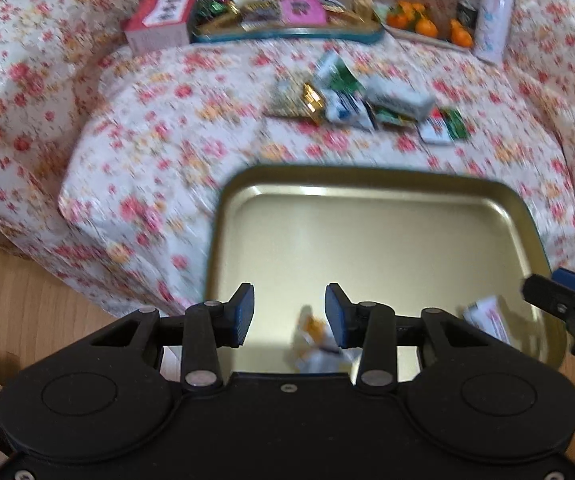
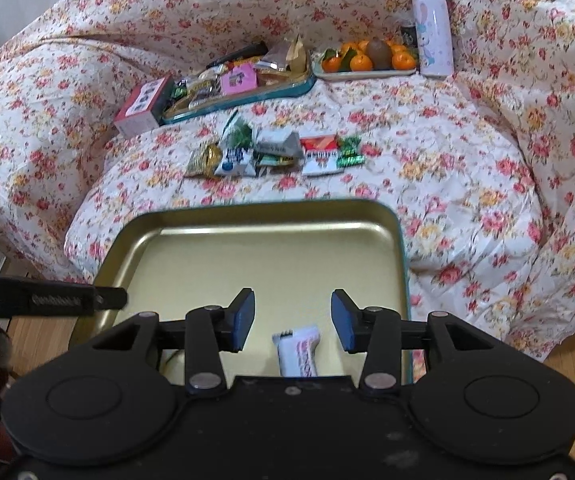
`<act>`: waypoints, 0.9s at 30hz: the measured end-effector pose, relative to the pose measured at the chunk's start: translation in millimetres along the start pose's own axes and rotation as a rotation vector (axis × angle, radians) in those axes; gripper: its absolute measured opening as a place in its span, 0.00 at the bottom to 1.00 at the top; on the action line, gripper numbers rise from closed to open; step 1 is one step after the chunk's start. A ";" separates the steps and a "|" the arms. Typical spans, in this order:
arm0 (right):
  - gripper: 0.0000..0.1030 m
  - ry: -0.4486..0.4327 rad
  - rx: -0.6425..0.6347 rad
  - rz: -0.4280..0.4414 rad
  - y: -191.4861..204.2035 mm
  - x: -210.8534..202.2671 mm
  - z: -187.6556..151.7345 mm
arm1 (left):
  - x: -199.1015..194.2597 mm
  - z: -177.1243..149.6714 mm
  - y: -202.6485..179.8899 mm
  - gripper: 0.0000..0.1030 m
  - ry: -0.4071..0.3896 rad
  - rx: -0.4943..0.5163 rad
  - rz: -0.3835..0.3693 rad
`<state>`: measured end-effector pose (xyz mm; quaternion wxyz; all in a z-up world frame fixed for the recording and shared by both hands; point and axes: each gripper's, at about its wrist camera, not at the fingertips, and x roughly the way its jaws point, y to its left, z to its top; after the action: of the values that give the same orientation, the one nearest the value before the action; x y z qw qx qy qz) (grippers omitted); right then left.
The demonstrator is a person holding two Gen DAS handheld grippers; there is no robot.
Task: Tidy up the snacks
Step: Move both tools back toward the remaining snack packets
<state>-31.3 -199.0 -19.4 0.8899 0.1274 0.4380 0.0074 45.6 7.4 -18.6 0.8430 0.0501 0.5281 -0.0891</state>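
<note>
Hovering over the near edge of a gold tin (image 1: 367,240), left gripper (image 1: 289,316) with blue pads (image 1: 243,316) apart, clamped on nothing. Below and between them, a blurred white-and-orange wrapper (image 1: 315,340) lying on the tin floor. Off to the right in the same tin, a white-and-pink bar (image 1: 487,316), close to the tin's right wall. At the far right edge, black and blue parts of the right gripper (image 1: 567,312).

Seen from the right wrist: right gripper (image 2: 293,318) likewise spread wide, gripping nothing, poised above the bar (image 2: 299,352), which lies lengthwise between the pads (image 2: 343,320) on the tin floor (image 2: 279,248). Poking in from the left over the tin's rim, a black finger of the left gripper (image 2: 67,300).

Beyond the tin, on the floral cover (image 1: 167,120) of the seat, a loose heap of snacks (image 1: 359,100): gold, green, white-and-blue and red-and-white packets, touching or overlapping. Same heap (image 2: 275,152) mid-seat in the right view, well apart from the tin.

Farther back, against the backrest, a teal tray (image 2: 299,86) piled with packets, including a pink one (image 2: 239,76). Touching its left end, a red-and-white box (image 2: 143,108). Just right of it, a plate (image 2: 363,75) of oranges (image 2: 361,62) with a brown fruit (image 2: 379,52) on top. Beside the plate, upright, a lilac-capped bottle (image 2: 431,28), with a small dark can (image 2: 407,34) behind.
</note>
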 end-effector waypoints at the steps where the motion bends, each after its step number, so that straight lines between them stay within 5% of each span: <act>1: 0.44 -0.009 0.000 -0.002 -0.3 -0.6 3.7 | -1.2 5.2 2.9 0.48 -0.011 -0.003 0.007; 11: 0.45 -0.102 -0.010 -0.021 1.1 4.6 52.6 | -1.2 61.7 23.8 0.48 -0.101 -0.023 0.056; 27: 0.46 -0.067 -0.001 -0.074 -12.5 76.4 107.0 | 69.0 112.1 37.7 0.48 -0.029 -0.053 0.030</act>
<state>98.1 -225.1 -19.3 0.9037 0.1110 0.4124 -0.0297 181.4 17.5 -31.9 0.8529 0.0343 0.5170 -0.0633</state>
